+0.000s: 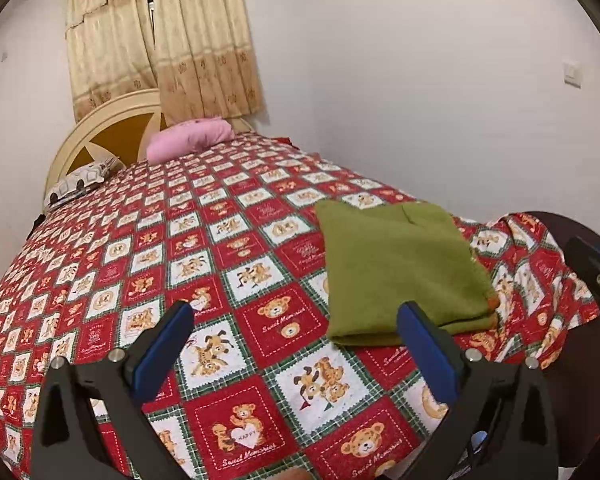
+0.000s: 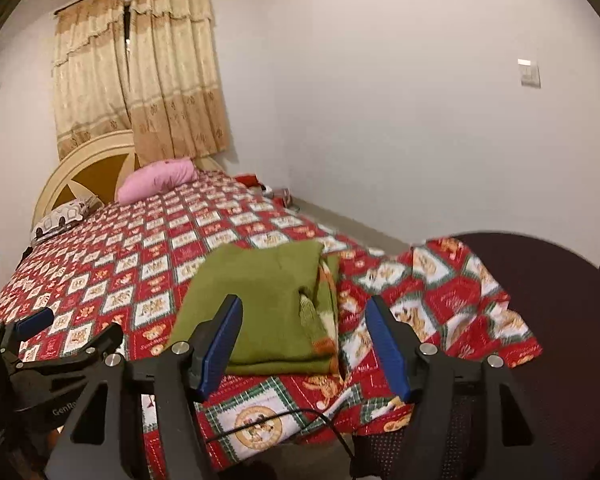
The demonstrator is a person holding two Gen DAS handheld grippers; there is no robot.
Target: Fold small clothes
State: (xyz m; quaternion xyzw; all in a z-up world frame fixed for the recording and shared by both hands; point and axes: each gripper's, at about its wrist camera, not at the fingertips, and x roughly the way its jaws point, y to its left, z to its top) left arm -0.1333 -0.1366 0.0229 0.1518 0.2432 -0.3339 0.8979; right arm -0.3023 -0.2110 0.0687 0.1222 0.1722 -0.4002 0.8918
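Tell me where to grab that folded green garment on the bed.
Probably pinch the green garment at its near folded edge, coming in low from the bed's foot. That edge is thick, faces the open right hand-held gripper, and gathers all layers.

Ahead of me spreads a bed (image 1: 40,264) under a red-and-white bedspread (image 1: 220,240) printed with teddy bears. At its far end, a pink pillow (image 1: 188,138) and a patterned white pillow (image 1: 80,184) lie against a cream headboard (image 1: 100,120). Beige curtains (image 1: 160,40) hang behind, and a wall switch (image 2: 529,73) sits to my right.
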